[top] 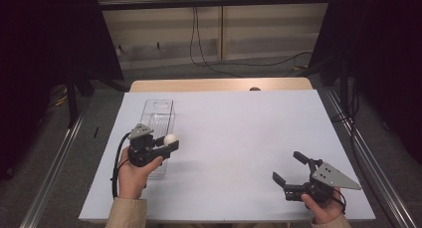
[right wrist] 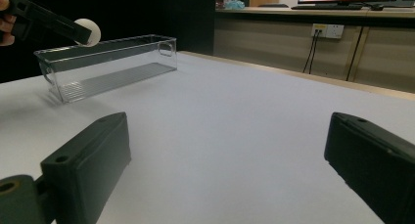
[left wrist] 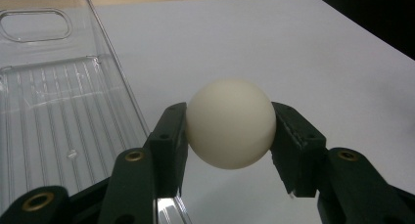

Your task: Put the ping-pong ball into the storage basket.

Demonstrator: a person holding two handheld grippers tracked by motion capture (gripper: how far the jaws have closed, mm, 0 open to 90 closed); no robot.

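A white ball (left wrist: 230, 123) is pinched between the two black jaws of my left gripper (left wrist: 230, 131), held above the table. In the high view that left gripper (top: 171, 141) hovers at the right rim of a clear plastic bin (top: 158, 116) with the ball (top: 170, 139) at its tip. The bin (left wrist: 54, 106) is empty, with a ribbed floor. My right gripper (top: 287, 167) rests near the table's front right, its jaws wide apart with nothing between them. From the right gripper view the bin (right wrist: 105, 67) and the ball (right wrist: 89, 32) appear at the far left.
A white sheet (top: 239, 138) covers the table, with a wooden edge (top: 219, 84) at the back. Dark curtains stand at both sides. Cables (top: 199, 44) hang against the back wall. Metal rails (top: 54, 163) run along the floor beside the table.
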